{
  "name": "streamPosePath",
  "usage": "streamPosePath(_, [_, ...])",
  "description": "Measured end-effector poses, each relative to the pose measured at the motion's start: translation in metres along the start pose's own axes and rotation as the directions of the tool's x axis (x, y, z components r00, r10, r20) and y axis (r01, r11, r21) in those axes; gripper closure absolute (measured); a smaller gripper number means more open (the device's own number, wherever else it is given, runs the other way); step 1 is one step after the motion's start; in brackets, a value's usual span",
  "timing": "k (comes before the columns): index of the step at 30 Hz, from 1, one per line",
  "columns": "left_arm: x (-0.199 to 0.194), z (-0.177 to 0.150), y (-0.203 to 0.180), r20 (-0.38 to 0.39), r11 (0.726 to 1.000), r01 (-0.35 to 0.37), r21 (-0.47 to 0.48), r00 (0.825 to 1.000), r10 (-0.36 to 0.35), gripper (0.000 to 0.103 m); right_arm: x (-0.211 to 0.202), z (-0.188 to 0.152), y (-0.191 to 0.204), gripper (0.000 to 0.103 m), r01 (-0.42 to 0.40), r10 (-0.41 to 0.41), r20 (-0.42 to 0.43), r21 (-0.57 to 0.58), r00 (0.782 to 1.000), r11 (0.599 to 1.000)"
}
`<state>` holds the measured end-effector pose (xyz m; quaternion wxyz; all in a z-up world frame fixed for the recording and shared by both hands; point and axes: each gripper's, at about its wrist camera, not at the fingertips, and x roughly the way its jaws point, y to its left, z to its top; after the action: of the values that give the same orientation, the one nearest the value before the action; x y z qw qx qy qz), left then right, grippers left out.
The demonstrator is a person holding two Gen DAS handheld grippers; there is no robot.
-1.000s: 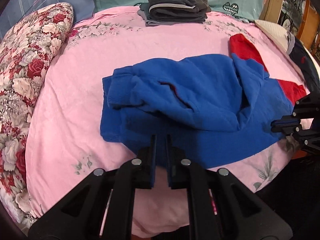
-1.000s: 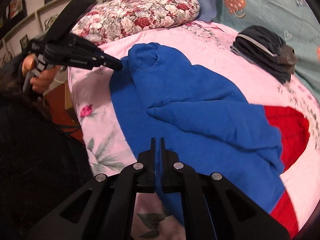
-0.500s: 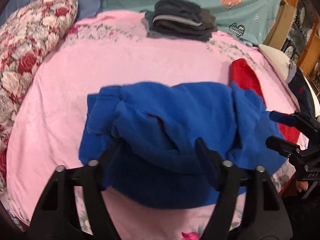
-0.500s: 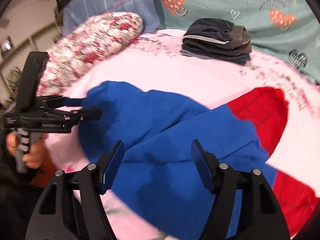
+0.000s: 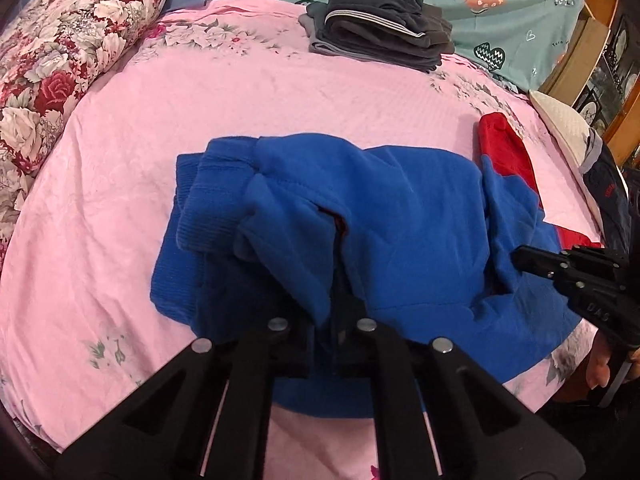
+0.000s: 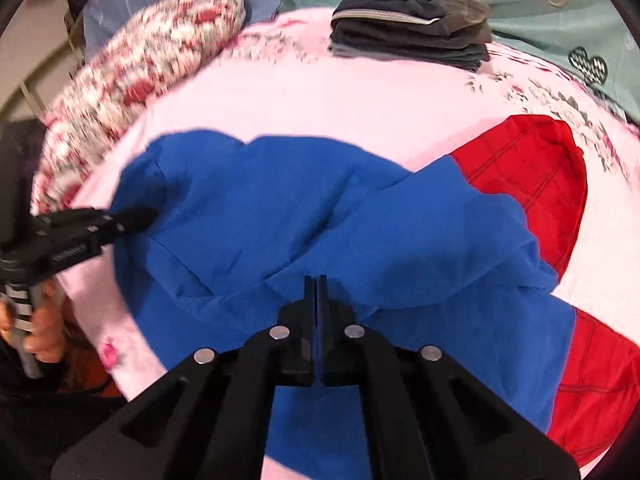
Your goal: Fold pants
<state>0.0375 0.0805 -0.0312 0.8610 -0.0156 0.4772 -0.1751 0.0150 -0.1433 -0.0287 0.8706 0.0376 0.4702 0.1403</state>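
Blue pants with red lower legs (image 5: 384, 216) lie bunched on the pink bed sheet (image 5: 120, 184). My left gripper (image 5: 325, 312) is shut on a fold of blue cloth at the near edge, close to the ribbed waistband (image 5: 200, 216). My right gripper (image 6: 316, 280) is shut on a blue fold nearer the red part (image 6: 532, 168). Each gripper also shows in the other view, the right one (image 5: 524, 258) at the pants' right side, the left one (image 6: 136, 216) at their left side.
A stack of folded dark clothes (image 5: 380, 28) sits at the far side of the bed. A floral pillow (image 5: 60, 48) lies at the left. A teal heart-print cover (image 5: 500, 4) is behind. Dark clothing and a white item (image 5: 572, 136) lie at the right edge.
Both grippers were open half a second ago and have now closed on folds of the blue cloth. The pants are more bunched toward the near edge.
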Motion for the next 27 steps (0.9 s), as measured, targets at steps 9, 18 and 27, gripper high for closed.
streamPosePath(9, [-0.018, 0.0, -0.01, 0.033, 1.0, 0.0, 0.031, 0.999, -0.001, 0.099, -0.037, 0.008, -0.001, 0.044, -0.054, 0.05, 0.046, 0.093, 0.998, 0.994])
streamPosePath(18, [-0.017, -0.006, -0.011, 0.039, 0.999, -0.003, 0.032, 0.999, 0.002, 0.099, 0.016, 0.031, 0.026, 0.046, 0.175, -0.172, -0.069, 0.038, 0.983, 0.984])
streamPosePath(27, [-0.019, -0.01, -0.004, 0.04, 0.999, 0.02, 0.03, 0.999, -0.021, 0.099, 0.015, 0.013, 0.001, 0.097, 0.099, -0.09, -0.097, 0.092, 0.991, 0.991])
